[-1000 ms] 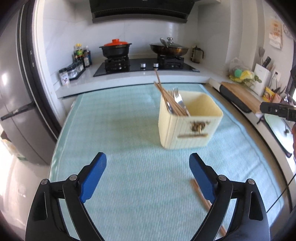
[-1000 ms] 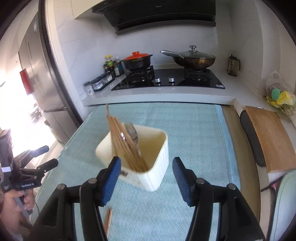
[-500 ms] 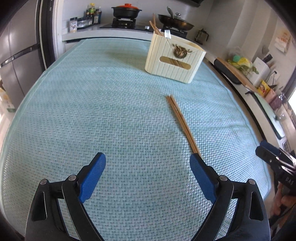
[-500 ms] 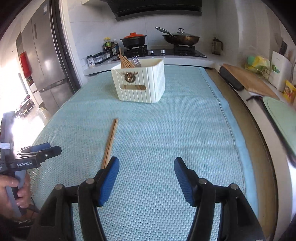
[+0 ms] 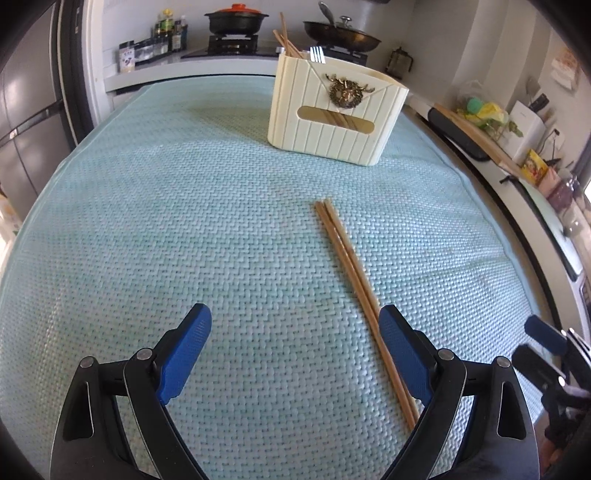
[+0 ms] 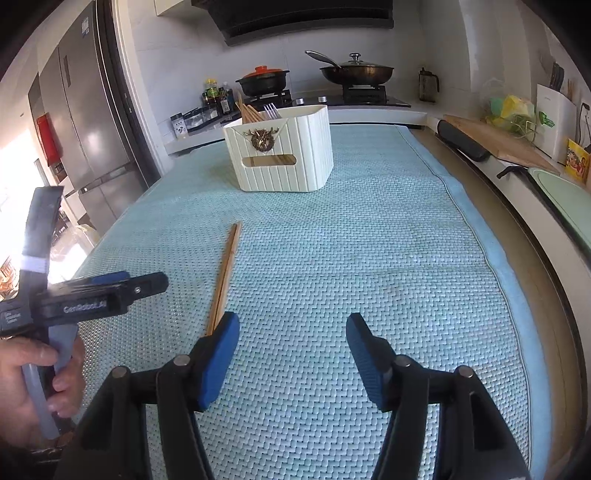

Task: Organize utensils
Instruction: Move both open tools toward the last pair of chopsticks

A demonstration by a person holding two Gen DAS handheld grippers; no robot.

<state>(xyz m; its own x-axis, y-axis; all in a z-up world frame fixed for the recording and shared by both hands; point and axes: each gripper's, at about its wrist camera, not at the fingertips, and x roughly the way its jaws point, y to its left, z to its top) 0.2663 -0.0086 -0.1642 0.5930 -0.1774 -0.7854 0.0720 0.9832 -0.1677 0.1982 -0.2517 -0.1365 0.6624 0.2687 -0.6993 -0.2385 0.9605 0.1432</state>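
A cream ribbed utensil holder [image 5: 334,118] stands at the far side of the light-blue mat [image 5: 184,229]; it holds chopsticks and a fork [image 5: 317,55]. It also shows in the right wrist view [image 6: 282,151]. A pair of wooden chopsticks [image 5: 351,273] lies on the mat in front of the holder, its near end by my left gripper's right finger. In the right wrist view the chopsticks [image 6: 224,275] end at that gripper's left finger. My left gripper [image 5: 295,332] is open and empty. My right gripper [image 6: 291,332] is open and empty.
A stove with a black pot [image 5: 236,20] and a lidded pan [image 5: 343,35] stands behind the mat. Spice jars [image 5: 155,48] sit back left, a fridge [image 6: 85,129] on the left. A wooden board [image 6: 495,142] and a counter edge run along the right.
Both grippers have drawn back and down from the holder to the near side of the mat. The chopsticks on the mat now lie just ahead of the fingers.
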